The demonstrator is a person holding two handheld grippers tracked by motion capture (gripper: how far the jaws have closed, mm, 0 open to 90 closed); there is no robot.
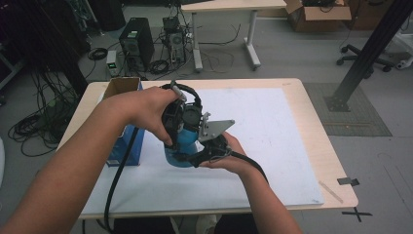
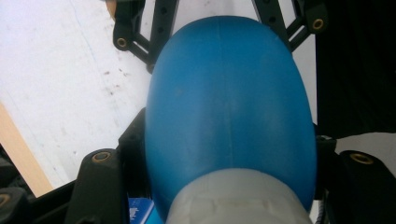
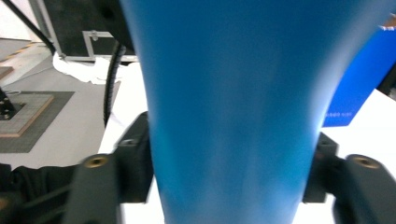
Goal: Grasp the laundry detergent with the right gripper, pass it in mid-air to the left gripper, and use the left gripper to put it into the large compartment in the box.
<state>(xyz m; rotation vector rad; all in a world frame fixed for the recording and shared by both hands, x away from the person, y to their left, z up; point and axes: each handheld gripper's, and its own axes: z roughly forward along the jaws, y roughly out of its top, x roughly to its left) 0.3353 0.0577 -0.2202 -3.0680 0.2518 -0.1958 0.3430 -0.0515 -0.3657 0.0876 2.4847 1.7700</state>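
A blue bottle with a pale ribbed cap is held in the air over the white mat between both hands. My left gripper comes in from the upper left and is shut on the bottle's wide body near the cap, its pads tight against both sides. My right gripper comes from the lower right under its grey plate; in the right gripper view its pads lie against the narrower part of the blue body. The right gripper's black linkage shows beyond the bottle in the left gripper view.
An open blue cardboard box stands on the table left of the hands, close to the left forearm. The white mat covers most of the wooden table. Computer towers, cables and another table lie beyond the far edge.
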